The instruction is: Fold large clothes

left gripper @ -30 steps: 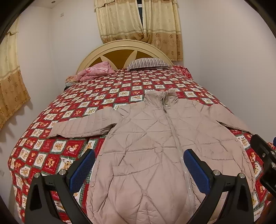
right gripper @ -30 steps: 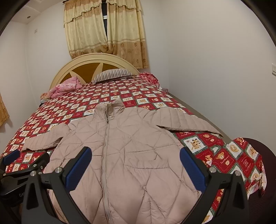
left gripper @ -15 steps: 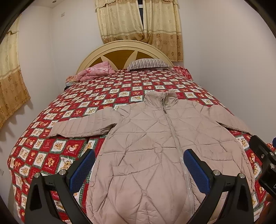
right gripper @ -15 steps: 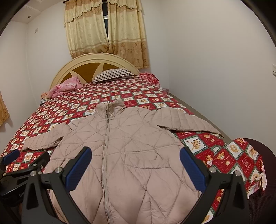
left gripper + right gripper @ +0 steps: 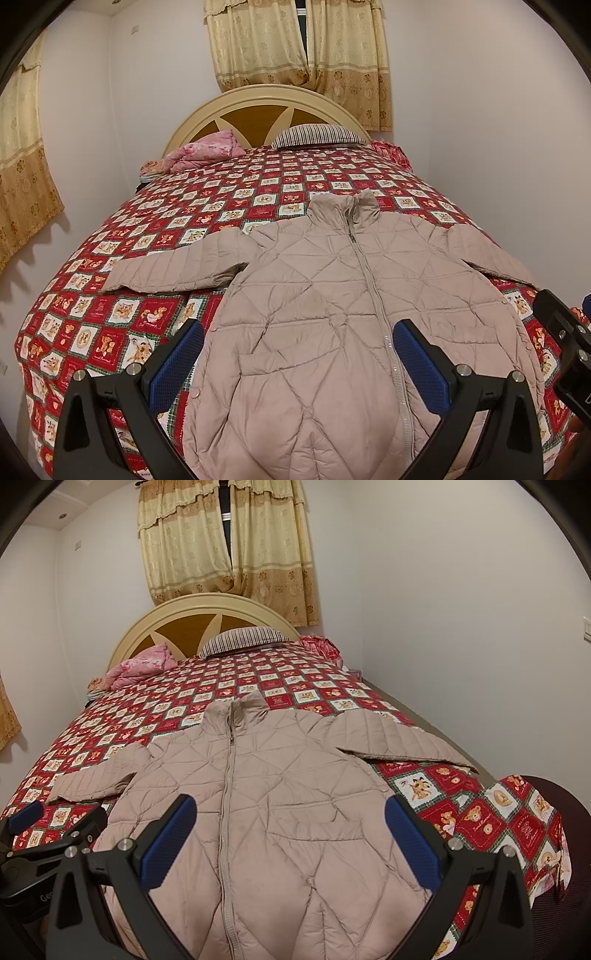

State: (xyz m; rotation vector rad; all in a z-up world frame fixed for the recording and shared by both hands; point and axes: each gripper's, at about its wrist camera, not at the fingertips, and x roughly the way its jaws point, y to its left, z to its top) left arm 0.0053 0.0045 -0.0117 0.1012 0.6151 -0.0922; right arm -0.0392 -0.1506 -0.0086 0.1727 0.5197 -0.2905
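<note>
Here, a beige quilted puffer jacket point(image 5: 325, 314) lies flat, front side up, on the near half of the bed, over a red patchwork bedspread point(image 5: 229, 199) printed with bear motifs. Its zipper point(image 5: 226, 797) is closed up to the standing collar, and the collar points toward the arched cream headboard point(image 5: 192, 609). Both sleeves are spread outward: one sleeve point(image 5: 173, 267) rests on the bedspread to the left, the other sleeve point(image 5: 391, 738) reaches toward the bed edge by the right-hand wall.

The left gripper point(image 5: 299, 363) hovers over the jacket's lower left portion, jaws spread wide, blue pads point(image 5: 177, 363) clear of the fabric and holding nothing. The right gripper point(image 5: 290, 843) hovers over the lower right portion in the same condition (jaws fully apart, nothing between them). Each gripper is partly visible at the edge of the other's view.

At the head of the bed sit a striped pillow point(image 5: 243, 640) and a bundled pink blanket point(image 5: 140, 666). Yellow patterned curtains point(image 5: 225, 539) hang above the headboard.
</note>
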